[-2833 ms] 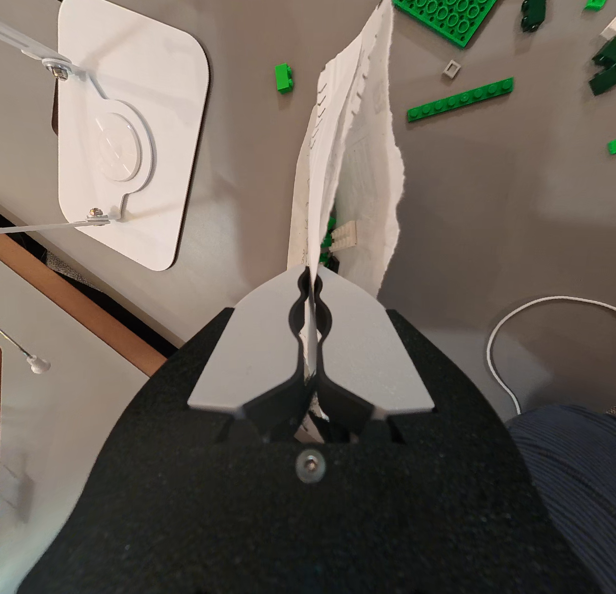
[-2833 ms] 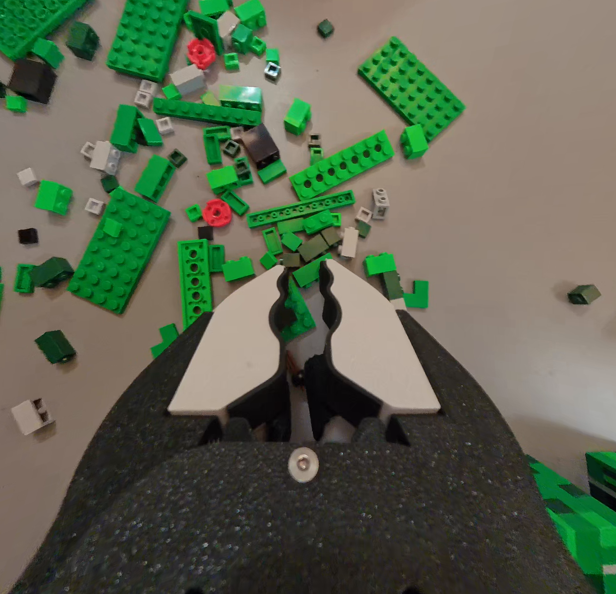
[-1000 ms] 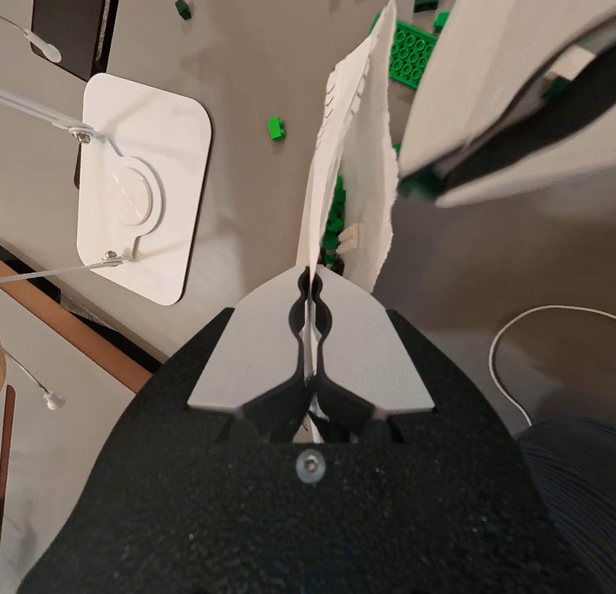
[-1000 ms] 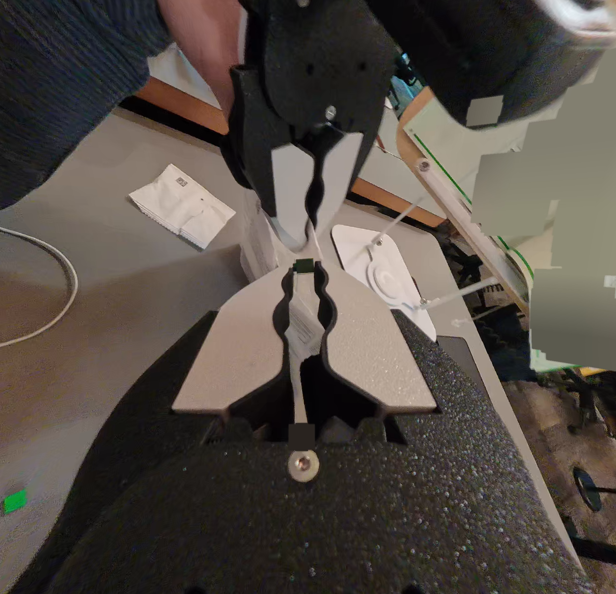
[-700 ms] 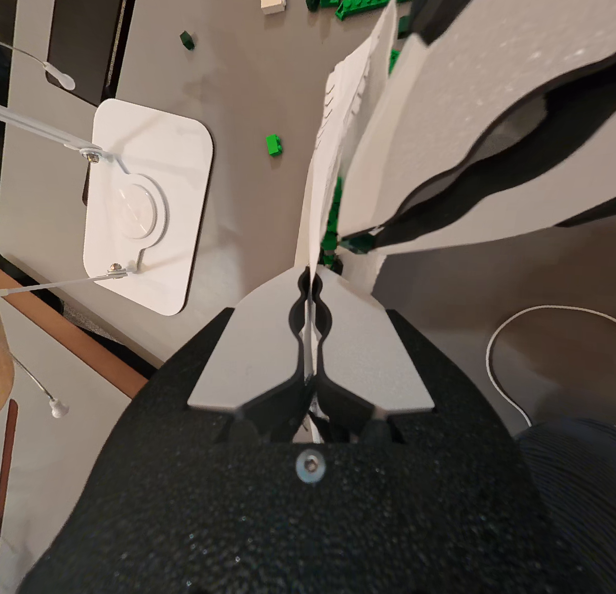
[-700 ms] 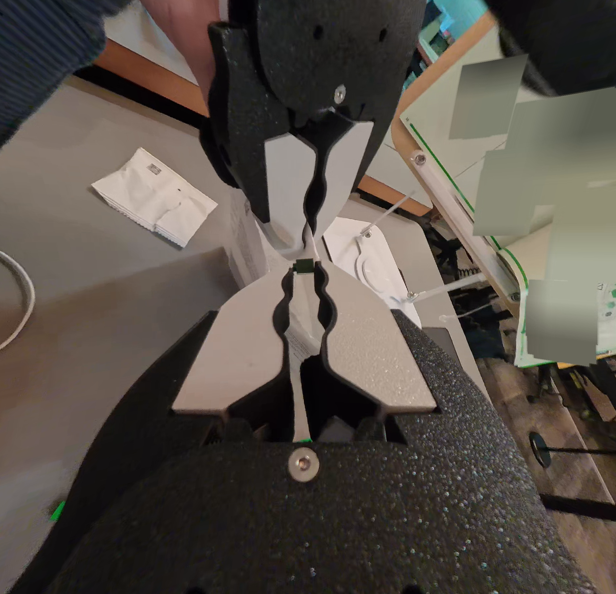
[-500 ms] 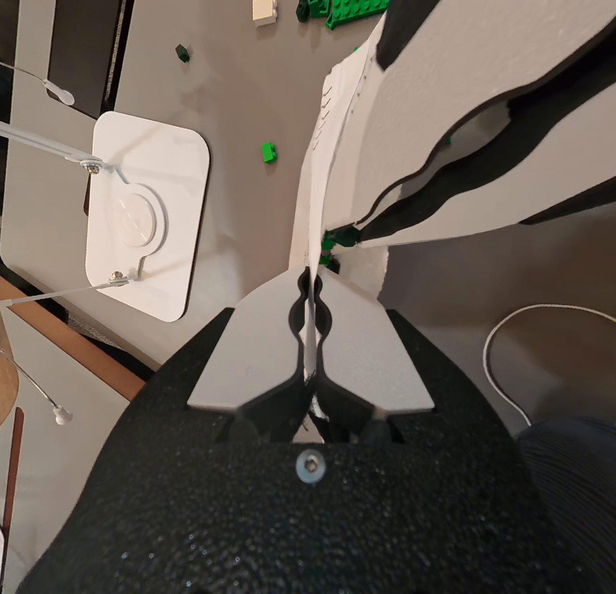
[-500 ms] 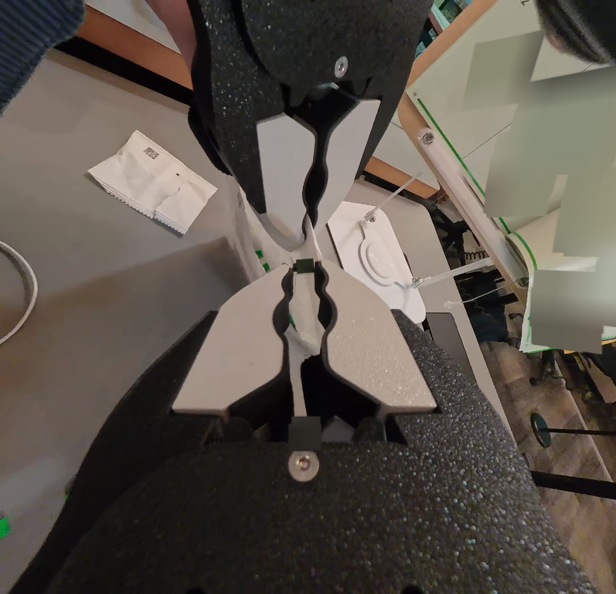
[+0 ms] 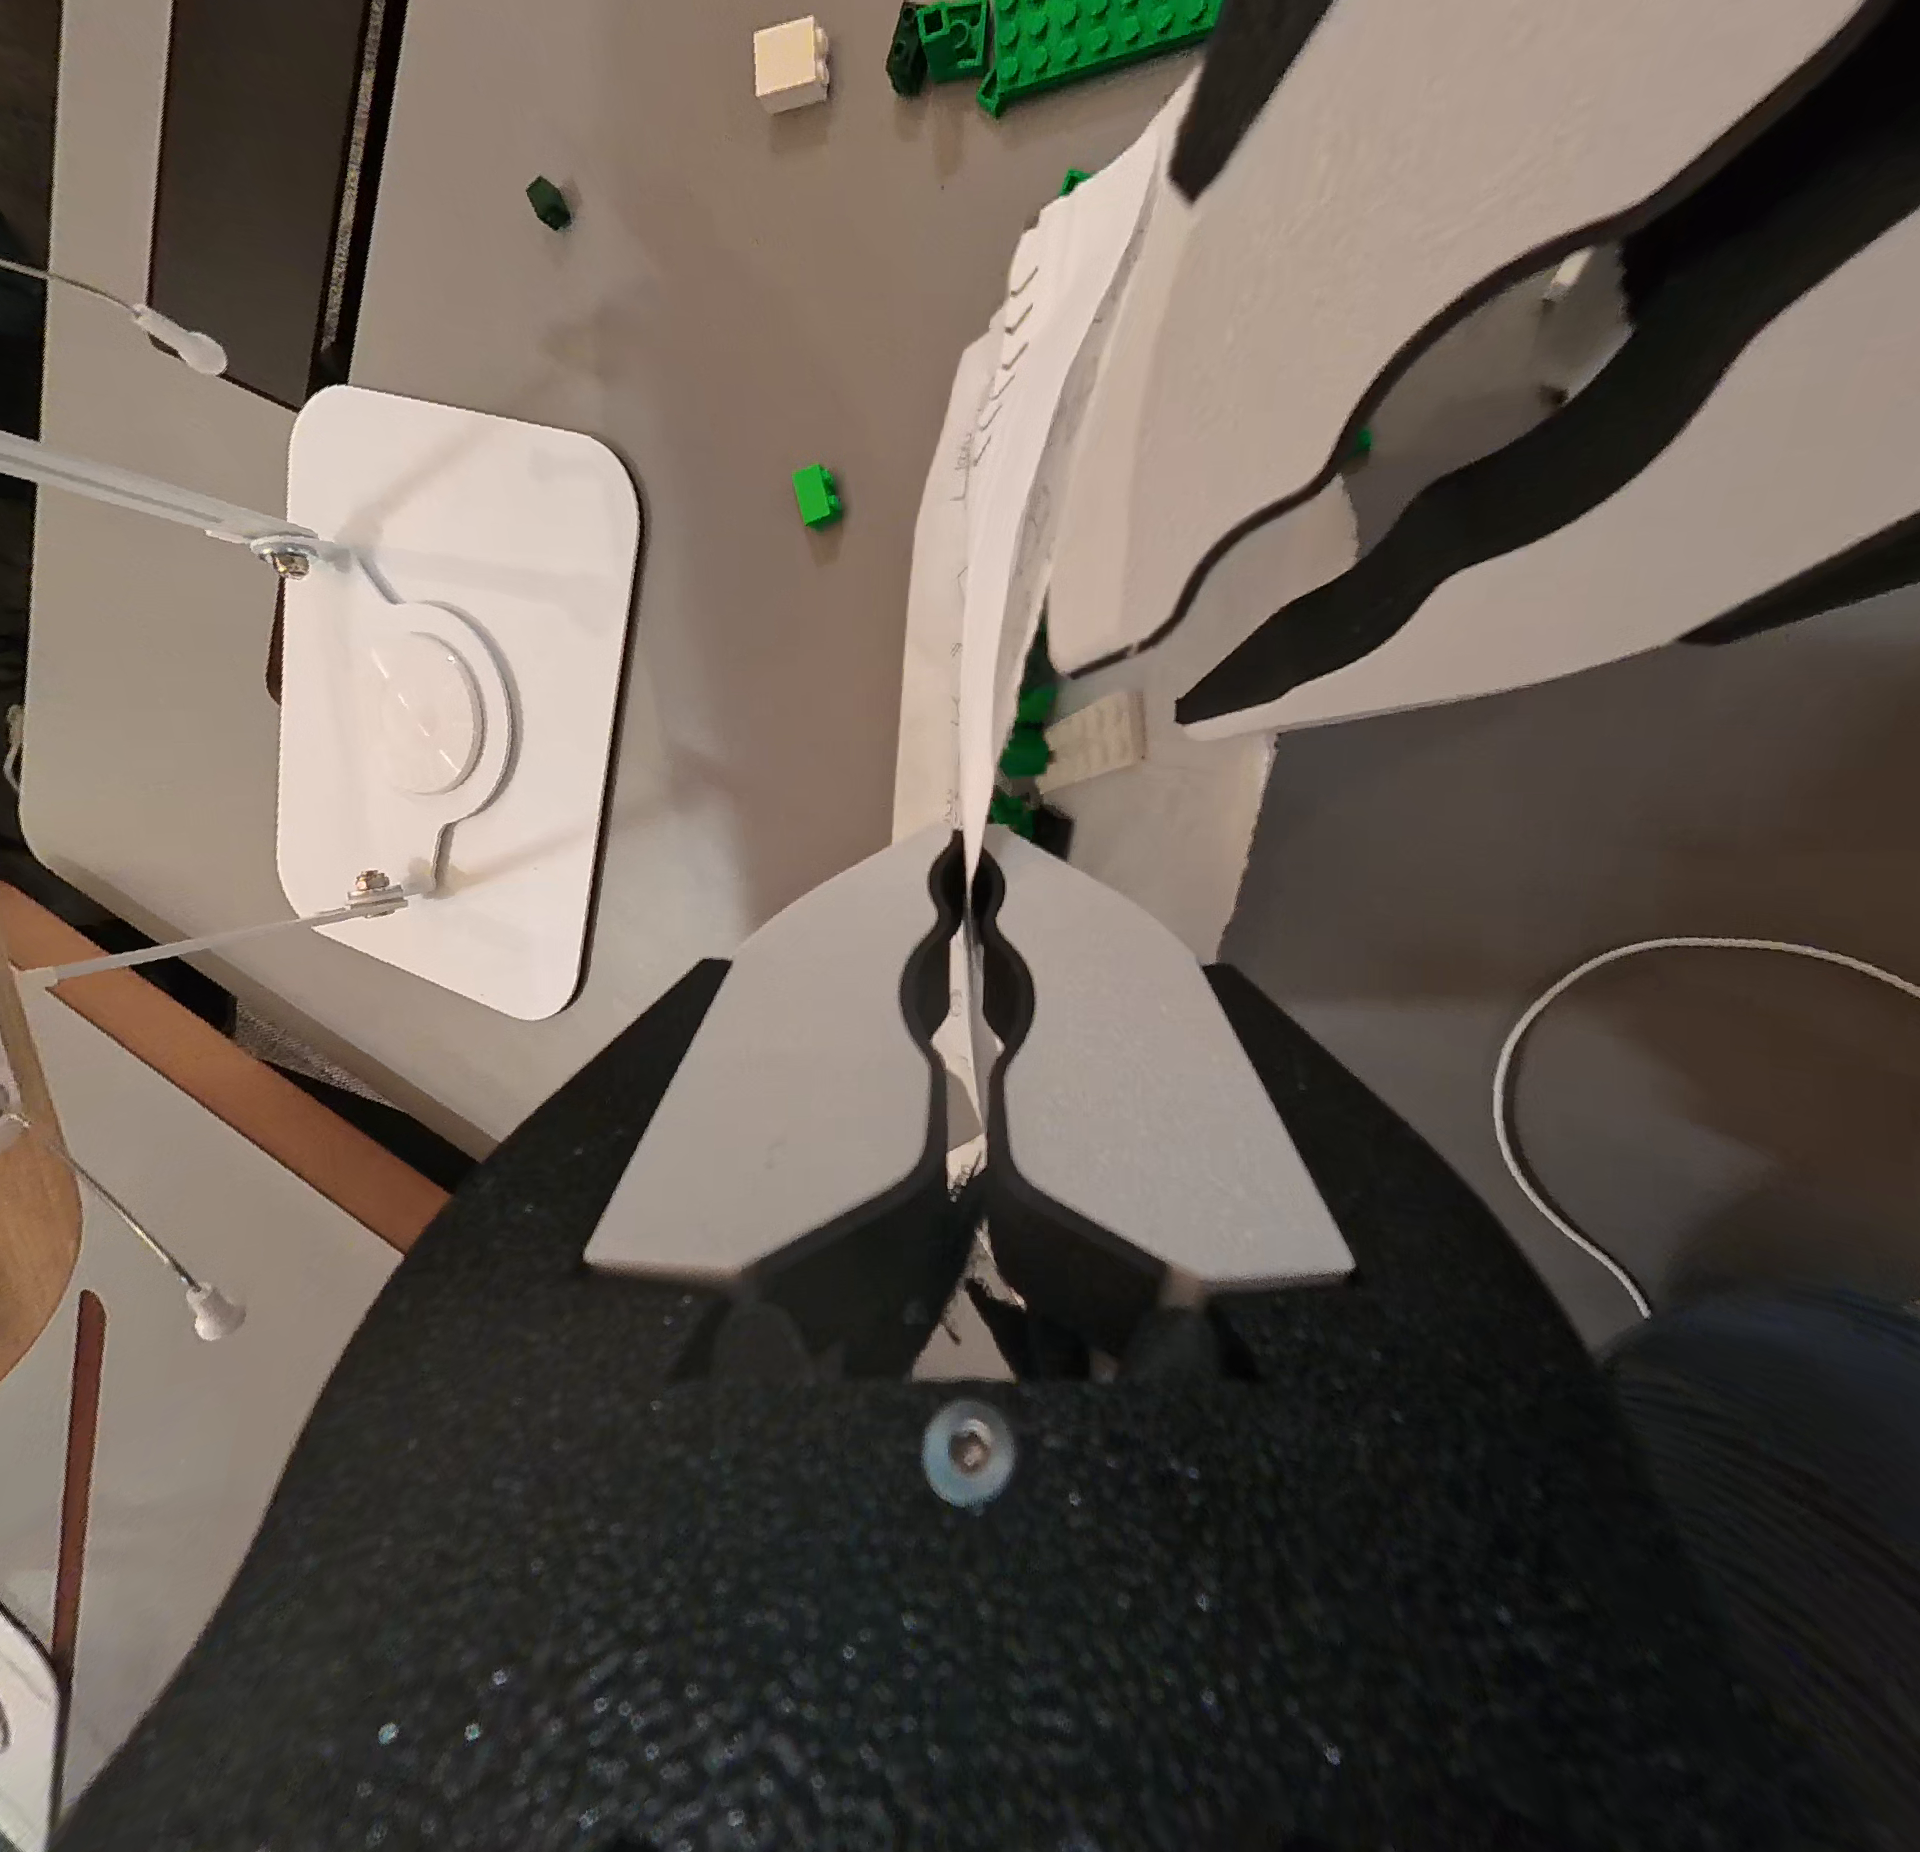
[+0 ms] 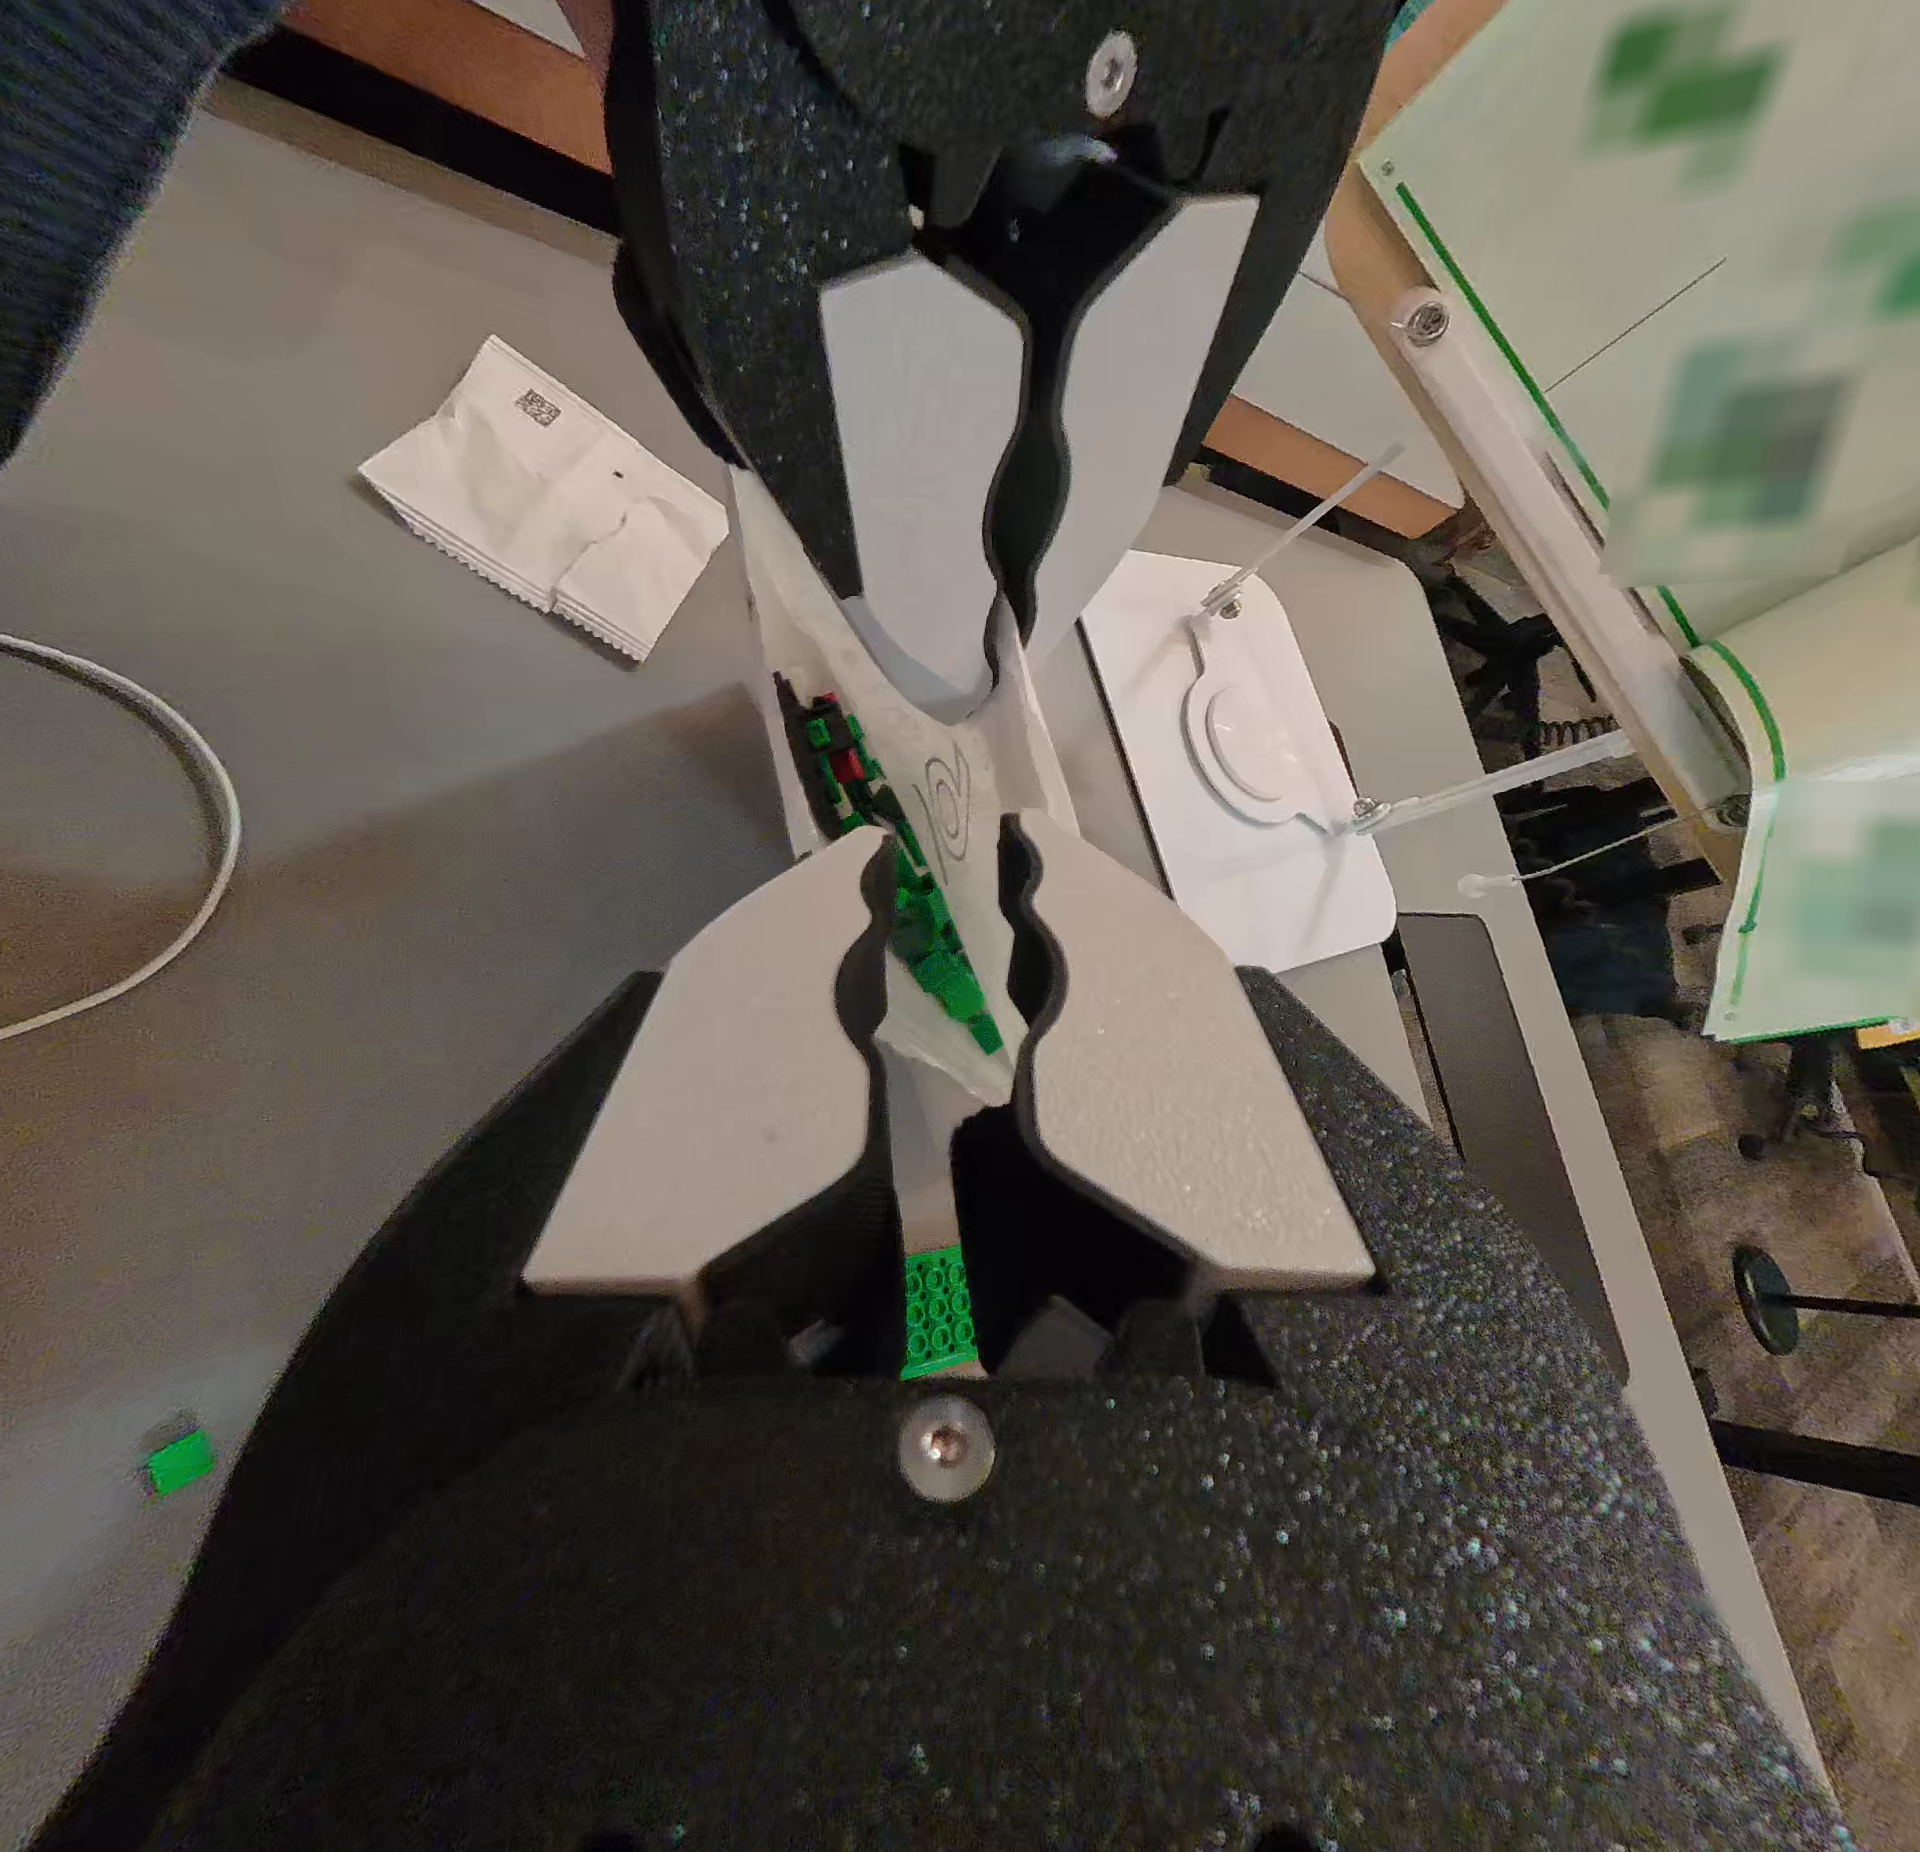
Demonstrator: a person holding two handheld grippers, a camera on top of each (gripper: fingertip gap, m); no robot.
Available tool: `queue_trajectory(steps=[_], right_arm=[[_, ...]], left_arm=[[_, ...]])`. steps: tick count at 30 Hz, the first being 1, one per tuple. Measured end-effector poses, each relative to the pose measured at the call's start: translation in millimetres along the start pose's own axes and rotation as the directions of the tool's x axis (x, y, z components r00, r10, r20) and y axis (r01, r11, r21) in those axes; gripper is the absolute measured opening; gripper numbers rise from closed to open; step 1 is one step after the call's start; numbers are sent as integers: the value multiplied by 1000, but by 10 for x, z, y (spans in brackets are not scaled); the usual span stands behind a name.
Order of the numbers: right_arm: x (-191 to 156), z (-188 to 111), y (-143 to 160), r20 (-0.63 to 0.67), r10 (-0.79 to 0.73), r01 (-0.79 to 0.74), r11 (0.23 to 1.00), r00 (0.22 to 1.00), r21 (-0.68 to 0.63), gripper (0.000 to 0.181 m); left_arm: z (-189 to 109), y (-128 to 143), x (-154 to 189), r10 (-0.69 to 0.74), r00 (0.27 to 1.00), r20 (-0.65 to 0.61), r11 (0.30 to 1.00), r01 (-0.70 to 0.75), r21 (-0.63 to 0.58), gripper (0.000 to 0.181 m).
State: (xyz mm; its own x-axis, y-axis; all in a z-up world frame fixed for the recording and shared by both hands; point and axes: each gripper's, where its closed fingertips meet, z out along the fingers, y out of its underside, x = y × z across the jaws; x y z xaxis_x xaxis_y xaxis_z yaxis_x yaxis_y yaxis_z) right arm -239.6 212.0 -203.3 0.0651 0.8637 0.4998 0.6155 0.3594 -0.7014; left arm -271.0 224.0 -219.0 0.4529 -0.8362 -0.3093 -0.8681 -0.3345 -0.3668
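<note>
The left gripper [image 9: 971, 857] is pinching the white paper bag's [image 9: 997, 576] edge; the right gripper [image 10: 948, 831] is gaping over its mouth. Only the right wrist view is showing green bricks [image 10: 930, 945] inside.

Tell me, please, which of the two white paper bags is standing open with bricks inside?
The white paper bag pinched by the left gripper, beneath the open right gripper, holds green bricks. The other white bag lies flat on the table.
</note>
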Motion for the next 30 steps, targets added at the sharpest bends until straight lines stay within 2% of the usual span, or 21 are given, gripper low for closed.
queue_trajectory(steps=[3,7,9,11,14,18,20,22,25,30], right_arm=[[-16,-135,-45,2,8,-8,1000,1000,26,20],[-286,-279,48,72,-57,55,998,996,30,21],[-334,-332,144,19,-123,123,992,992,2,21],[-301,-469,232,-40,-123,122,992,992,-14,21],[-190,-805,412,-93,15,-14,1000,996,10,21],[66,-1270,1027,-241,154,-183,978,958,-104,21],[100,-1454,1313,-288,209,-260,954,935,-153,21],[68,-1562,1469,-304,257,-314,936,918,-159,21],[-101,-1485,1340,-240,280,-309,946,929,-93,20],[-370,-1100,910,-131,161,-168,985,978,-43,20]], left_arm=[[4,-3,21,15,1000,-4,1000,-15,-3,0],[-6,-5,140,43,998,-56,999,-43,1,0],[2,-7,199,52,995,-85,999,-52,-1,0],[18,-13,190,52,996,-77,999,-53,-10,0],[30,-2,179,53,996,-67,998,-55,-26,0],[53,15,208,32,995,-95,999,-36,-38,0],[74,30,232,16,993,-116,998,-22,-52,0],[76,16,263,0,990,-140,999,-7,-48,0],[68,8,349,-7,982,-191,999,-1,-42,0],[89,-4,398,-4,978,-210,998,-8,-59,0]])
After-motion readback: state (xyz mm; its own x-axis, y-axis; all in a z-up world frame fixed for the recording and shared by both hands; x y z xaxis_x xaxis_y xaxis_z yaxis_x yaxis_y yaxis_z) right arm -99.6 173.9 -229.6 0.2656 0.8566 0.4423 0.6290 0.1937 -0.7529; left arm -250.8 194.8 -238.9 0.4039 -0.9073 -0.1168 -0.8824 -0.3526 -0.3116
